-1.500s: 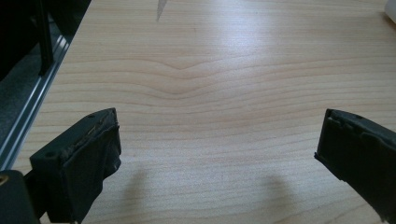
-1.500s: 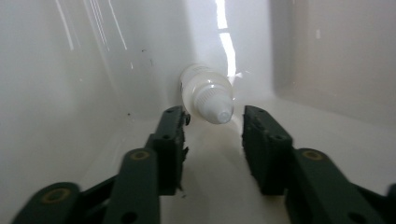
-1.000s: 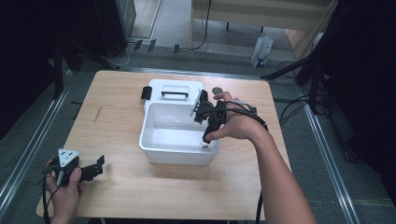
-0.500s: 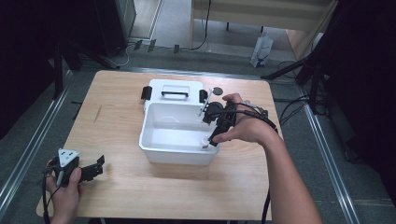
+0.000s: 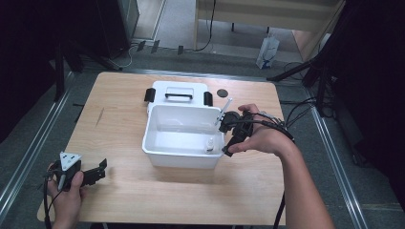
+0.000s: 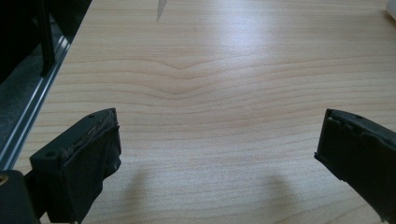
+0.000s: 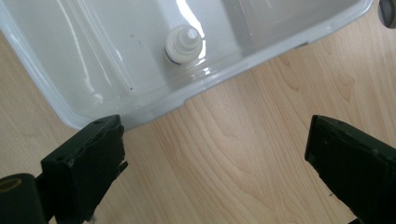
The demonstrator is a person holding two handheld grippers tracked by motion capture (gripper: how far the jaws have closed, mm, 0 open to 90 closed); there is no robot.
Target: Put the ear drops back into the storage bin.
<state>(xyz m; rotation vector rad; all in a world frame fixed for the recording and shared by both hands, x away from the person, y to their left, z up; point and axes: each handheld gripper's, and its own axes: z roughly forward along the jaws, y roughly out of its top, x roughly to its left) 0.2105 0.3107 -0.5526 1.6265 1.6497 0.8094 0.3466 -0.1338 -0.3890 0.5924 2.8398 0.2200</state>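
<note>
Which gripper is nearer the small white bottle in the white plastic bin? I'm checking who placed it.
Right. The right gripper hangs open just outside the bin wall beside the bottle; the left gripper rests far off at the table's near-left corner.

left hand-held gripper [image 5: 79,172]: black body, grey three-cornered plate on top, dark cable trailing.
right hand-held gripper [image 5: 235,130]: black, with what seems a bundle of black cables.
jaw pads: black, worn and ragged at the edges.
arms: bare, no sleeves.
</note>
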